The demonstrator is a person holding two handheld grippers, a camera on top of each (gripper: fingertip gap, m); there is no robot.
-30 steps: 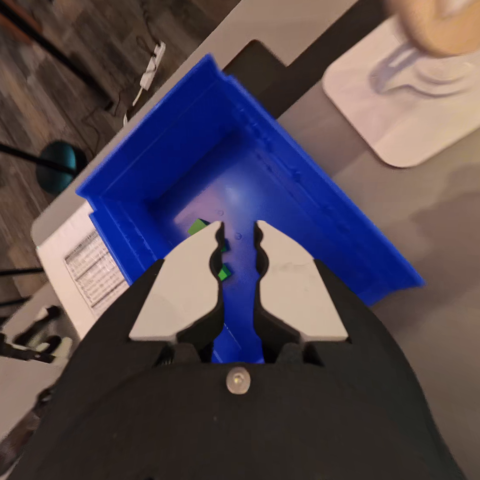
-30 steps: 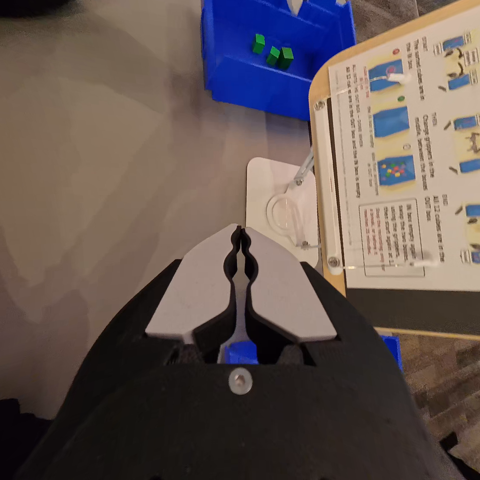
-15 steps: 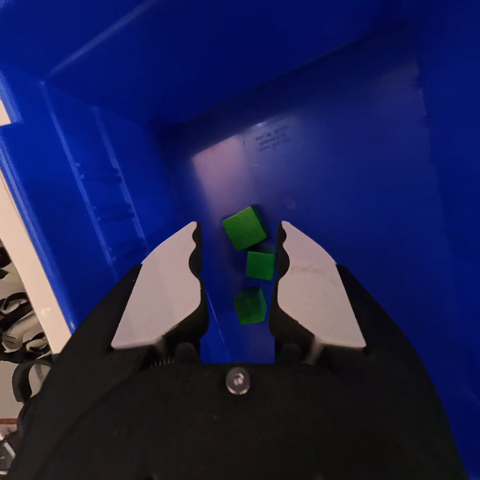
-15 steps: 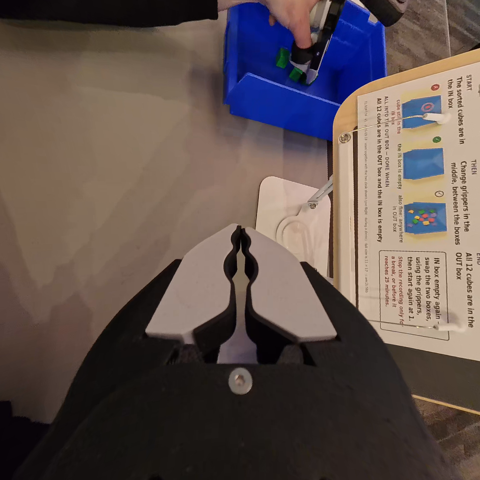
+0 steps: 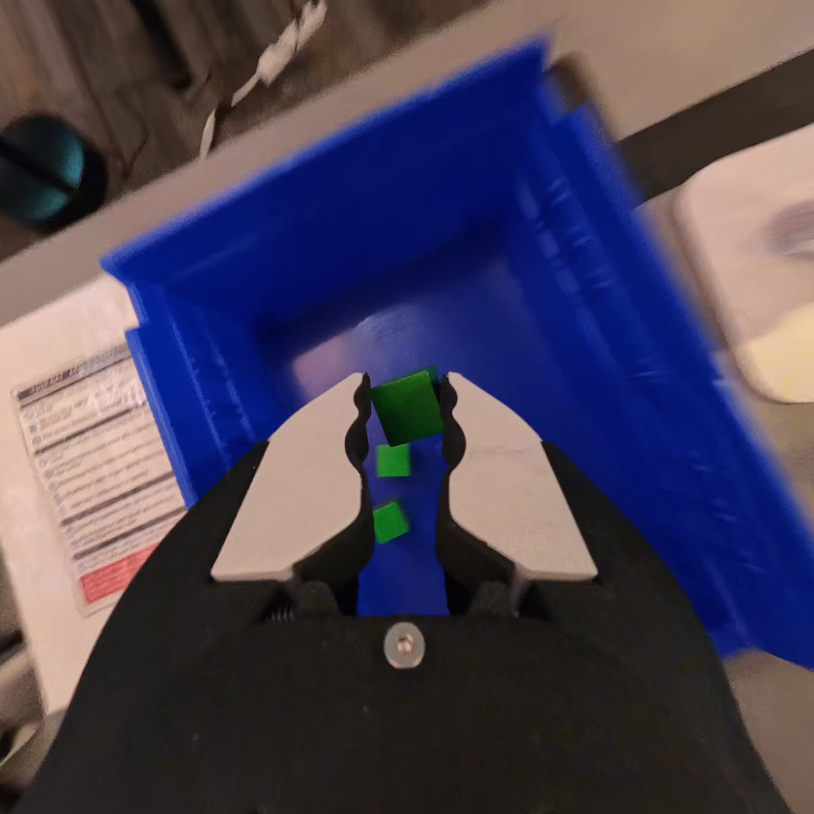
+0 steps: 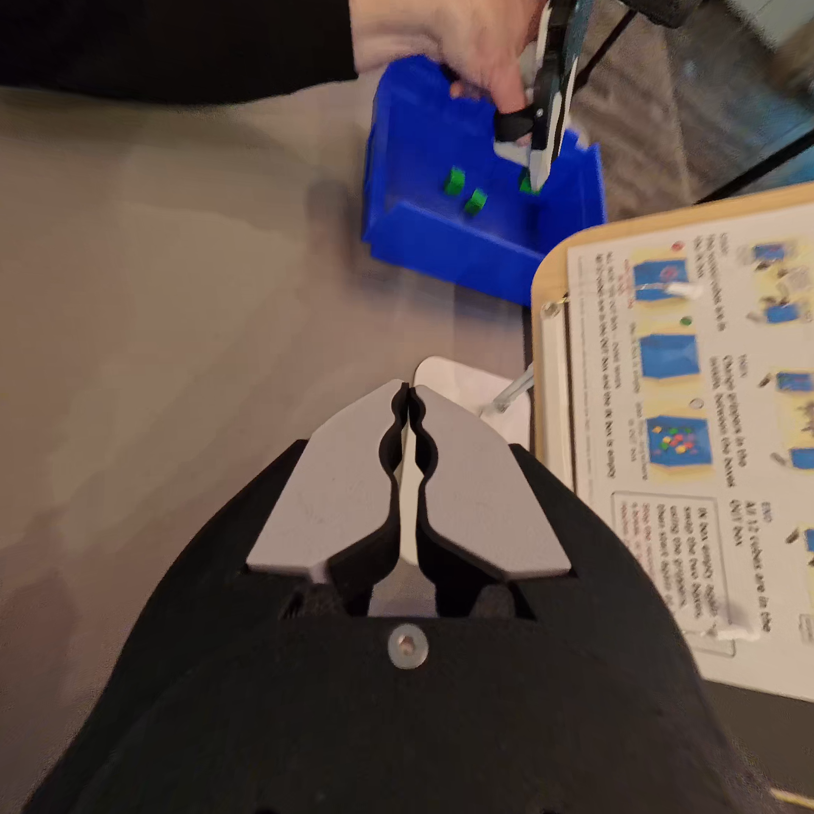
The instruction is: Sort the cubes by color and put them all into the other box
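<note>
Cataloguing, largest first:
Tabletop (image 6: 185,308): grey; carries the bin, a white pad and an instruction board.
Blue bin (image 5: 594,396): open-topped, near the tabletop's far edge; source box, judging by the cubes left inside.
Instruction board (image 6: 660,396): wood-edged sheet beside the bin, propped for reference.
Left claw (image 5: 404,387): above the bin, clenched on the held green cube, tips pinching opposite faces so it can lift clear.
Right claw (image 6: 407,390): tips together, empty, parked over the tabletop, apparently waiting.
Held green cube (image 5: 407,412): tilted, raised off the bin floor.
Two loose green cubes (image 5: 393,460): on the bin floor, not yet moved.
</note>
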